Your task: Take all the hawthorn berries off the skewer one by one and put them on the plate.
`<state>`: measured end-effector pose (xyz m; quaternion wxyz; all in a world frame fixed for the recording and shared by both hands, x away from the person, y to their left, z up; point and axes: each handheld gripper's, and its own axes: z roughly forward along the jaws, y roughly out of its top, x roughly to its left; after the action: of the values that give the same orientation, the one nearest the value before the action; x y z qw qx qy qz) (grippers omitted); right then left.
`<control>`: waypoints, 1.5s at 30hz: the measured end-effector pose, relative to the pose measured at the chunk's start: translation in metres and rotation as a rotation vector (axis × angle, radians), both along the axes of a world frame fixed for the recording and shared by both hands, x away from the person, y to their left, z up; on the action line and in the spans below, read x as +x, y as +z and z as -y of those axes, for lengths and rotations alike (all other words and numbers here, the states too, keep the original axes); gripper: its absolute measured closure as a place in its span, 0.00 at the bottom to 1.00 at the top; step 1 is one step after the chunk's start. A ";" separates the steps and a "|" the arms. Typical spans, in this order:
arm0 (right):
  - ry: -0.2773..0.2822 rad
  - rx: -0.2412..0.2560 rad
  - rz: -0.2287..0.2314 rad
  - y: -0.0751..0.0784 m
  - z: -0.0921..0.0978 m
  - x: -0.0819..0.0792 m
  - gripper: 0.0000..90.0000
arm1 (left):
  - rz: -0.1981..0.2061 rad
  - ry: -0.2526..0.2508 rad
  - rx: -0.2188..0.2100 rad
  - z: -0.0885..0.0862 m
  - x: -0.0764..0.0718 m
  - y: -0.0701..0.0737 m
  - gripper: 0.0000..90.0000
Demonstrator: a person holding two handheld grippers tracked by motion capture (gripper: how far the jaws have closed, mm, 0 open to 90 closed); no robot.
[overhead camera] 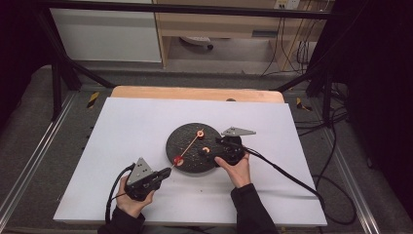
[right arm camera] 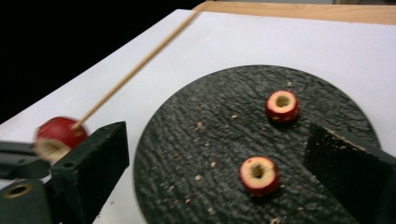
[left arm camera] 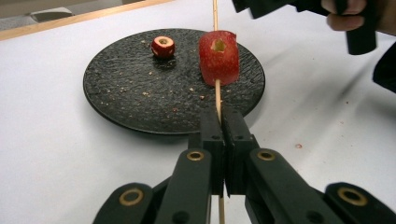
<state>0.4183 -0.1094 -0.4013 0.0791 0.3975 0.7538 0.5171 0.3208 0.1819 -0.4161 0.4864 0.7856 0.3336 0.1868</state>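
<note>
Wooden skewer (left arm camera: 217,100) pinched tight by the left gripper (left arm camera: 223,122), one fruit piece (left arm camera: 218,57) threaded; the right gripper (right arm camera: 224,182), jaws wide and empty, could nudge a loose piece (right arm camera: 258,175) off the black plate (right arm camera: 327,93).

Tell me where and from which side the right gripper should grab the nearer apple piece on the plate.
Grip the apple piece across its red outer skin, coming straight down from above. It sits flat on the plate with its cored hole facing up, so the round sides are free. The right gripper, jaws open, already straddles it; probably close gently, since the piece looks soft.
</note>
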 end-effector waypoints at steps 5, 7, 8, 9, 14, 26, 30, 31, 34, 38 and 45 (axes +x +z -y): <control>0.028 0.023 0.003 0.003 -0.002 -0.013 0.04 | 0.002 0.000 0.002 0.000 0.000 0.000 0.98; 0.033 0.031 -0.002 0.004 -0.002 -0.016 0.04 | 0.001 0.001 0.003 0.000 0.000 0.000 0.98; 0.042 0.038 -0.002 0.004 -0.003 -0.019 0.04 | 0.001 0.002 0.002 0.001 0.000 0.000 0.98; 0.045 0.045 -0.006 0.004 -0.004 -0.021 0.04 | 0.001 0.001 0.003 0.001 0.000 -0.001 0.98; 0.059 0.069 -0.005 0.003 -0.010 -0.029 0.04 | 0.000 -0.002 0.010 0.003 0.000 -0.002 0.98; 0.114 0.117 -0.030 -0.006 -0.042 -0.034 0.17 | -0.001 -0.008 0.018 0.006 -0.001 -0.003 0.98; 0.127 0.139 -0.034 -0.008 -0.048 -0.034 0.26 | 0.000 -0.011 0.019 0.007 -0.002 -0.003 0.98; 0.129 0.143 -0.036 -0.009 -0.049 -0.034 0.29 | 0.001 -0.012 0.020 0.007 -0.002 -0.003 0.98; 0.136 0.154 -0.049 -0.011 -0.051 -0.033 0.36 | 0.002 -0.013 0.021 0.008 -0.002 -0.003 0.98; 0.154 0.166 -0.064 -0.013 -0.051 -0.033 0.45 | 0.003 -0.014 0.021 0.009 -0.002 -0.003 0.98; 0.175 0.179 -0.103 -0.018 -0.054 -0.032 0.56 | 0.003 -0.018 0.022 0.010 -0.003 -0.003 0.98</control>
<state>0.3861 -0.0558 -0.4189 -0.0406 0.3617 0.7395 0.5662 0.3182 0.1717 -0.4195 0.4799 0.7937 0.3235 0.1873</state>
